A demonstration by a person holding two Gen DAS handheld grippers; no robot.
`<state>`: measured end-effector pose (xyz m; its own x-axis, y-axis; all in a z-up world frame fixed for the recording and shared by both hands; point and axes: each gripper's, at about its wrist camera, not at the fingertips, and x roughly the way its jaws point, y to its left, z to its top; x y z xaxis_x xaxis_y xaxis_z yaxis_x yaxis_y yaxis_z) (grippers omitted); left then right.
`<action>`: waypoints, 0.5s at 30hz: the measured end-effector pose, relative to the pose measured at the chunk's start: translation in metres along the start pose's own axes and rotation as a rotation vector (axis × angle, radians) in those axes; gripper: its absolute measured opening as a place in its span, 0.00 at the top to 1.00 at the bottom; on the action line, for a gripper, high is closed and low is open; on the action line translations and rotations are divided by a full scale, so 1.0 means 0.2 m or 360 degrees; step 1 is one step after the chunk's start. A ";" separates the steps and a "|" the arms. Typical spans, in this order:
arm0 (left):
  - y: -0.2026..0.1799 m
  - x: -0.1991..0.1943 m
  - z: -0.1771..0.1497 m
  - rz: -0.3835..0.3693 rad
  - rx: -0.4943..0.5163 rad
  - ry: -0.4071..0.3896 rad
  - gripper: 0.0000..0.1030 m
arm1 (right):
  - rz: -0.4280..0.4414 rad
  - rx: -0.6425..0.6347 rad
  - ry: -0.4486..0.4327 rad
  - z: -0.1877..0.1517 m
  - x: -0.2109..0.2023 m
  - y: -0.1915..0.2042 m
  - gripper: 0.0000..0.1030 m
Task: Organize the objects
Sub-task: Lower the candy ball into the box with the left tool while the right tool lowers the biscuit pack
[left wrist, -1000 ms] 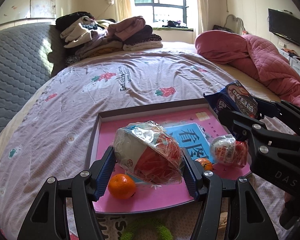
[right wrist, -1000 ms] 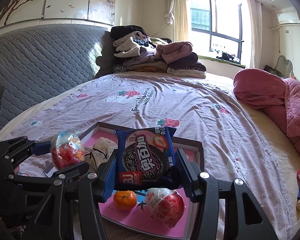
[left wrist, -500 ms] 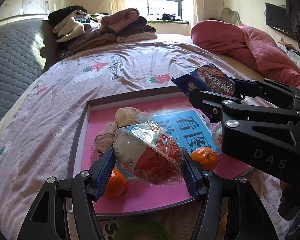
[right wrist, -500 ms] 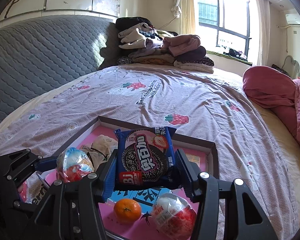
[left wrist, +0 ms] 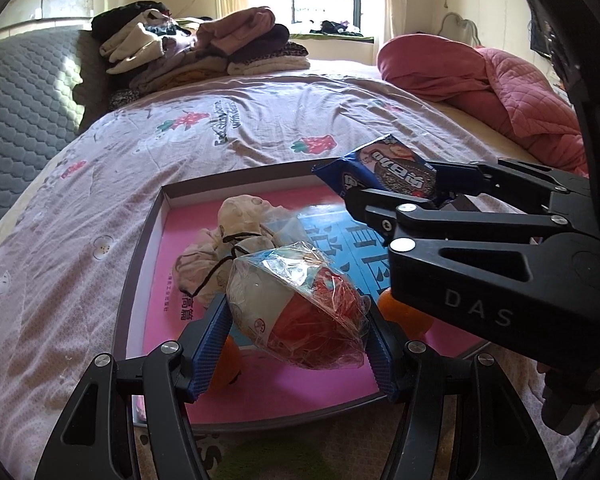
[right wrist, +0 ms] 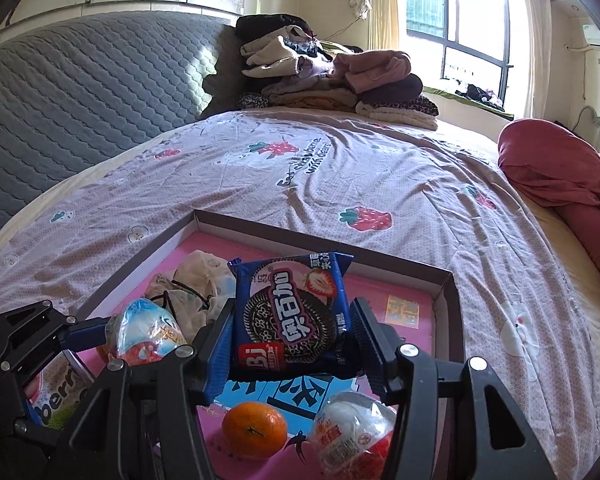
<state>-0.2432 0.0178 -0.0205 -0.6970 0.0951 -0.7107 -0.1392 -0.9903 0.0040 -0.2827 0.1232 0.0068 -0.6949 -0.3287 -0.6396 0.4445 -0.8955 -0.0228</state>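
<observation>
A shallow tray (left wrist: 140, 248) (right wrist: 446, 280) with a pink floor lies on the bed. My left gripper (left wrist: 296, 340) is shut on a plastic-wrapped red and white egg toy (left wrist: 300, 312), held above the tray's near part; it shows in the right wrist view (right wrist: 144, 336) too. My right gripper (right wrist: 292, 340) is shut on a blue cookie packet (right wrist: 292, 316), held above the tray's middle; the packet also shows in the left wrist view (left wrist: 384, 170). In the tray lie a beige cloth bundle (left wrist: 228, 244), two oranges (right wrist: 254, 430) (left wrist: 224, 364) and a second wrapped egg toy (right wrist: 352, 436).
Folded clothes (left wrist: 196, 52) are piled at the head of the bed by the grey headboard (right wrist: 80, 92). A pink quilt (left wrist: 480, 84) lies at the right. A strawberry-print package (right wrist: 60, 392) lies at the tray's near left corner.
Both grippers have moved forward over the tray with their loads. The cloth bundle has come into the left wrist view, and the right gripper now looms larger there.
</observation>
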 end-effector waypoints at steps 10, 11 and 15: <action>-0.02 0.02 -0.02 -0.0008 0.0019 0.0030 0.37 | 0.0000 -0.0009 0.0079 -0.02 0.07 0.01 0.47; -0.02 0.03 -0.02 -0.0009 0.0019 0.0034 0.37 | 0.0000 -0.0011 0.0093 -0.02 0.08 0.01 0.47; -0.03 0.04 -0.04 -0.0013 0.0021 0.0046 0.37 | -0.0001 -0.0017 0.0148 -0.04 0.12 0.01 0.47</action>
<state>-0.2425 0.0227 -0.0314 -0.6751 0.1001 -0.7310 -0.1545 -0.9880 0.0074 -0.2939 0.1152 -0.0143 -0.6397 -0.2983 -0.7083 0.4505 -0.8923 -0.0310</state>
